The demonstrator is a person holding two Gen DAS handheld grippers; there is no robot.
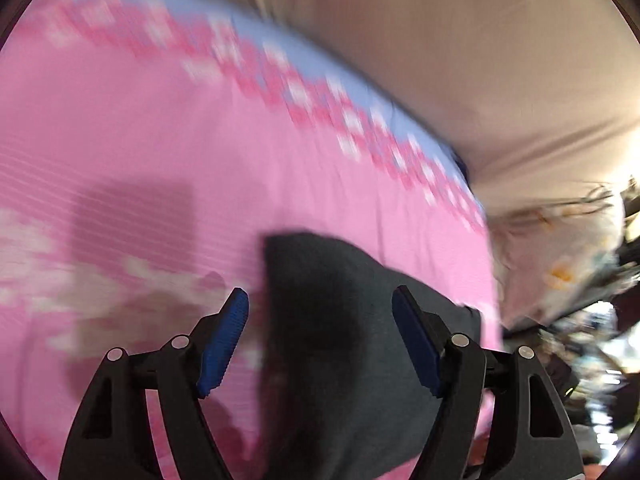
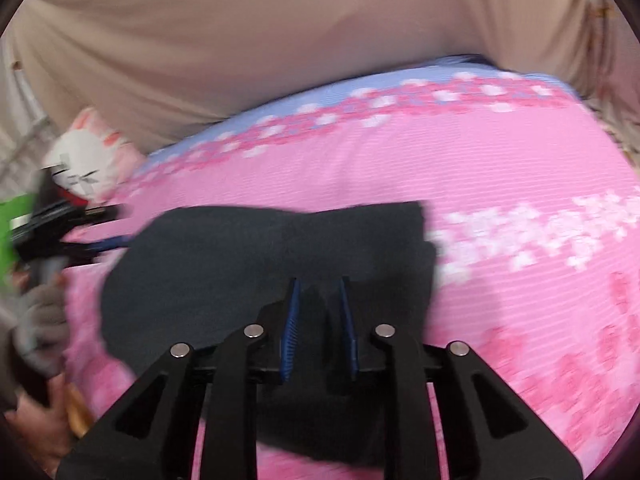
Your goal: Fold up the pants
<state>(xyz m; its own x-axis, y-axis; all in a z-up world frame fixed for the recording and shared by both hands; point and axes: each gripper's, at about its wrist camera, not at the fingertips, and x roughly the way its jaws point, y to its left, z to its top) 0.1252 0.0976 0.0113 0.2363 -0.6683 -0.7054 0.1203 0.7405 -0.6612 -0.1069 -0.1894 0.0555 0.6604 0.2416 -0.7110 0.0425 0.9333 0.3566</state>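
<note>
right gripper (image 2: 318,332): closest thing in its own view. blue pads sit only a narrow gap apart and there's a ridge of dark cloth bunched up between them, so i'd call it clamped on the pants.

left gripper (image 1: 320,344): jaws spread wide, dark cloth lies under and between them but neither blue pad presses on it. so it's apart, holding nothing. in the right wrist view you can also spot it at the left edge (image 2: 72,232), blurry, just beside the edge of the pants.

pants (image 2: 248,264): dark grey, lying on the bed as a compact squarish bundle, not stretched out full length. far edge looks fairly straight, the near left side is rounder and lumpy. from the left wrist view you get one corner of it (image 1: 320,280) poking up over the pink.

progress: my guess is at least one fold is already in, maybe more, going by how short the bundle is. probably left: one last fold or just tidying and flattening. can't count layers, too blurry.

bedspread (image 2: 500,168): pink with flower print, a blue band along the far edge.

behind that: beige fabric (image 2: 240,40) fills the background, and a white plush toy (image 2: 88,152) sits at the far left.
</note>
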